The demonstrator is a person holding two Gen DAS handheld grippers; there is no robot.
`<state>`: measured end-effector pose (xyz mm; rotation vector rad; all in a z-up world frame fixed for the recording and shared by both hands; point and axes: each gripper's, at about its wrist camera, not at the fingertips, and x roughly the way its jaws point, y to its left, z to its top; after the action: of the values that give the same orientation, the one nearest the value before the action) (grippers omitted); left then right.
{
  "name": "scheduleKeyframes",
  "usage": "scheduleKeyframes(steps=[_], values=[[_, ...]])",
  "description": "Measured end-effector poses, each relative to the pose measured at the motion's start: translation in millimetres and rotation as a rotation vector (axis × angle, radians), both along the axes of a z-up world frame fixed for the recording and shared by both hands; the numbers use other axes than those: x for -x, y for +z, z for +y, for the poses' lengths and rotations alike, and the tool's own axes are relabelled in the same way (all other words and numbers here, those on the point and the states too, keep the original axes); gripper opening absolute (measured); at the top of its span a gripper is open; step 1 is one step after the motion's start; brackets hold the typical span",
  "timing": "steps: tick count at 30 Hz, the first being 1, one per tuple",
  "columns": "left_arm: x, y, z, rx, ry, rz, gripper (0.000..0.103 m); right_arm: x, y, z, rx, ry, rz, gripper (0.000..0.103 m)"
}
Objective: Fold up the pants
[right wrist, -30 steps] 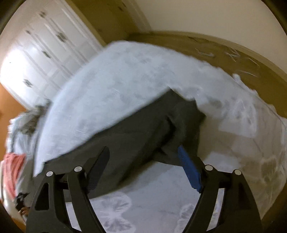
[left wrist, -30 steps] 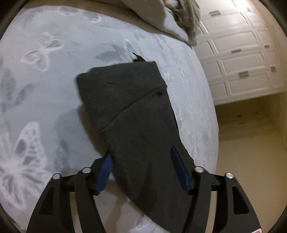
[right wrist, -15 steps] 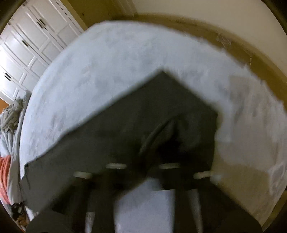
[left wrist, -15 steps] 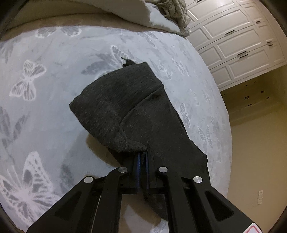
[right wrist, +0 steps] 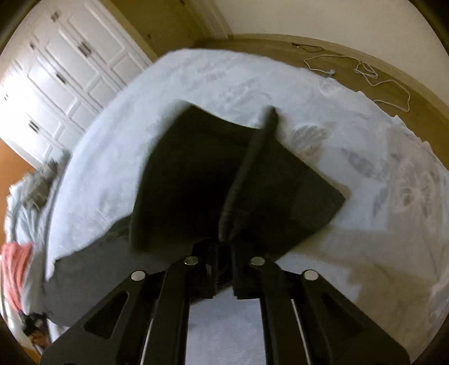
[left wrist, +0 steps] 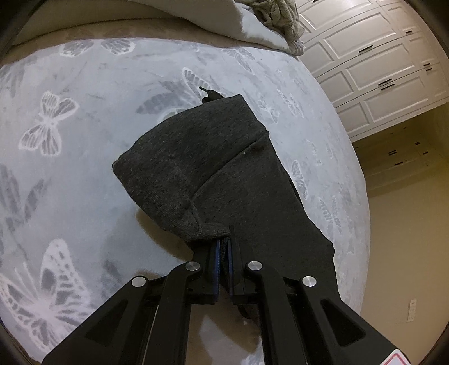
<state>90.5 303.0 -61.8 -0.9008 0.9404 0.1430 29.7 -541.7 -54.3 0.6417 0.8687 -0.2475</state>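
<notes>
Dark grey knit pants (left wrist: 224, 168) lie on a light blanket with butterfly print (left wrist: 70, 140). My left gripper (left wrist: 223, 247) is shut on a near edge of the pants, which is lifted a little off the blanket. In the right wrist view my right gripper (right wrist: 221, 247) is shut on another edge of the pants (right wrist: 196, 174), and the cloth rises in a raised fold toward the jaws. The picture there is blurred.
Pillows and a knitted throw (left wrist: 277, 16) lie at the bed's far end. White panelled closet doors (left wrist: 378, 70) stand to the right, past the bed's edge and bare floor. A white cable (right wrist: 364, 70) lies on the floor. Red cloth (right wrist: 14, 269) lies at the left.
Both grippers were open over the pants a second ago. Both have shut on the cloth and lifted it; the right one has pulled its edge up into a fold.
</notes>
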Motion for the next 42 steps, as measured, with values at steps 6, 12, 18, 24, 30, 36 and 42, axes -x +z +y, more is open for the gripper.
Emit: scheduleKeyframes(steps=[6, 12, 18, 24, 30, 36, 42], values=[[2, 12, -3, -0.060, 0.005, -0.048, 0.002, 5, -2, -9, -0.073, -0.051, -0.030, 0.009], [6, 3, 1, -0.039, 0.043, 0.021, 0.003, 18, -2, -23, -0.031, -0.182, 0.047, 0.029], [53, 42, 12, -0.108, 0.188, -0.081, 0.026, 55, 31, -17, 0.030, -0.230, -0.049, 0.068], [38, 40, -2, -0.139, 0.123, -0.046, 0.026, 28, 8, -22, 0.095, -0.150, 0.030, 0.055], [20, 34, -24, -0.271, 0.062, 0.008, 0.026, 29, 34, -18, 0.077, -0.147, -0.100, 0.002], [8, 32, -32, -0.337, 0.036, 0.031, 0.026, 34, -13, -28, 0.055, -0.144, 0.111, 0.002], [27, 35, -11, -0.145, 0.122, -0.041, 0.039, 52, 10, -24, 0.123, -0.203, 0.074, 0.055]])
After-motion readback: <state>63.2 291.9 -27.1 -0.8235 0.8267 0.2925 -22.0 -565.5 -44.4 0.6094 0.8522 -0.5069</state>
